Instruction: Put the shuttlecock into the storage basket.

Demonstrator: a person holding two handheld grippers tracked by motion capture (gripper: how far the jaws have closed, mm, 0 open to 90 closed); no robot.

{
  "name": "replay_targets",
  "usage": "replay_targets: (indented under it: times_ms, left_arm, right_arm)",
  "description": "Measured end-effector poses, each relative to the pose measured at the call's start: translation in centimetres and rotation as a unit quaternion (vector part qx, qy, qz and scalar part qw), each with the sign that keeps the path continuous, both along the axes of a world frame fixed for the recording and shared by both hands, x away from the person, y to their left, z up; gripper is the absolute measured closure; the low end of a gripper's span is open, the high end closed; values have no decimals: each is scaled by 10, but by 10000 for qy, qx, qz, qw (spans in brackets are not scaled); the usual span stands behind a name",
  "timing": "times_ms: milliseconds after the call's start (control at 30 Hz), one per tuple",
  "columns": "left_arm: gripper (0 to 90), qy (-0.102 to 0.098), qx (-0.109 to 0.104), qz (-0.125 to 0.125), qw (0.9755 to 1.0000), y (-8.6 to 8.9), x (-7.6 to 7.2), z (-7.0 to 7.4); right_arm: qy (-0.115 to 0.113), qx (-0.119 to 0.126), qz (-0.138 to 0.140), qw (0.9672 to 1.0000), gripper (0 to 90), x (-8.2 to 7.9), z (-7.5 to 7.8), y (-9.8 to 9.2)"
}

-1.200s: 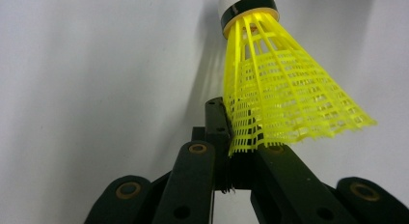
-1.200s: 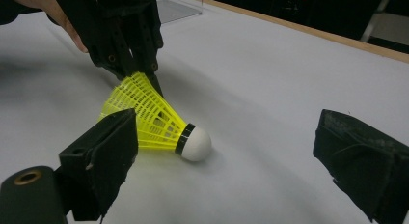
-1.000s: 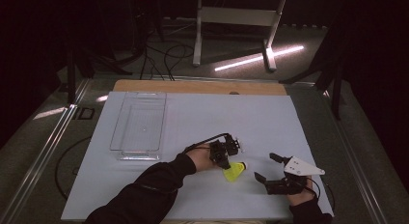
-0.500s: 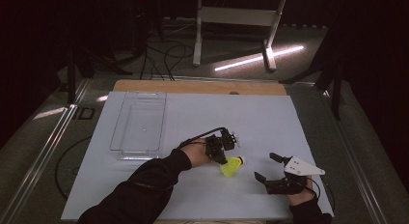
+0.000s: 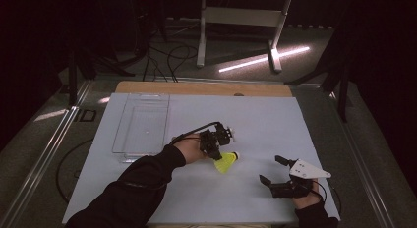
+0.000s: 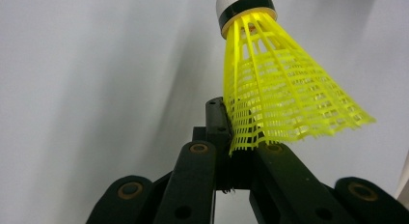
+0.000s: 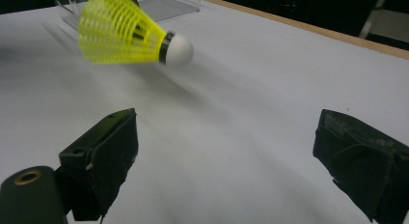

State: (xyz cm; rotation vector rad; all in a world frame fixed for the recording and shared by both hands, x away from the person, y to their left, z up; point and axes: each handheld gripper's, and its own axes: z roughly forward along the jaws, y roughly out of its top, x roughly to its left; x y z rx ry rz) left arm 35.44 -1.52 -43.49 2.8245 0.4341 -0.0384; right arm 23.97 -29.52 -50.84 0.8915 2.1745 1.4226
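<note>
A yellow shuttlecock [image 5: 226, 161] with a white cork tip hangs just above the white table [image 5: 275, 125] near its middle. My left gripper [image 5: 215, 150] is shut on the rim of its mesh skirt [image 6: 251, 137], with the cork [image 6: 239, 2] pointing away from the jaws. In the right gripper view the shuttlecock [image 7: 130, 38] floats at the upper left, cork to the right. My right gripper [image 5: 271, 171] rests open near the front right of the table, and nothing sits between its fingers [image 7: 108, 161].
A clear plastic tray [image 5: 142, 125] lies at the back left of the table, and its near corner [image 7: 159, 7] shows behind the shuttlecock. A wooden strip [image 5: 206, 88] borders the far edge. Cables and a metal stand [image 5: 236, 26] occupy the dark floor beyond.
My left gripper has lifted the shuttlecock and carried it a little toward the far left. The right gripper has stayed where it was.
</note>
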Motion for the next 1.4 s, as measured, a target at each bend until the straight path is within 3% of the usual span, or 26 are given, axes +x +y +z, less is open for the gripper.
replay_targets:
  times_ms: [433,867,1100,1267,1400]
  left_arm:
    - [900,-106,-17,417,9991,34,14,20]
    - [900,-216,-117,838,9962,70,24,36]
    - [900,-351,-320,1252,9910,95,31,51]
    - [900,-509,-243,1492,9872,115,34,60]
    - [900,-552,-229,1757,9826,133,36,64]
  right_arm:
    - [6,-42,3,10000,87,0,0,1]
    - [14,-43,-31,10000,88,1,0,2]
    - [25,-62,-26,10000,87,2,0,4]
    - [39,-61,-31,10000,88,2,0,4]
    - [33,-75,-24,10000,88,3,-1,4]
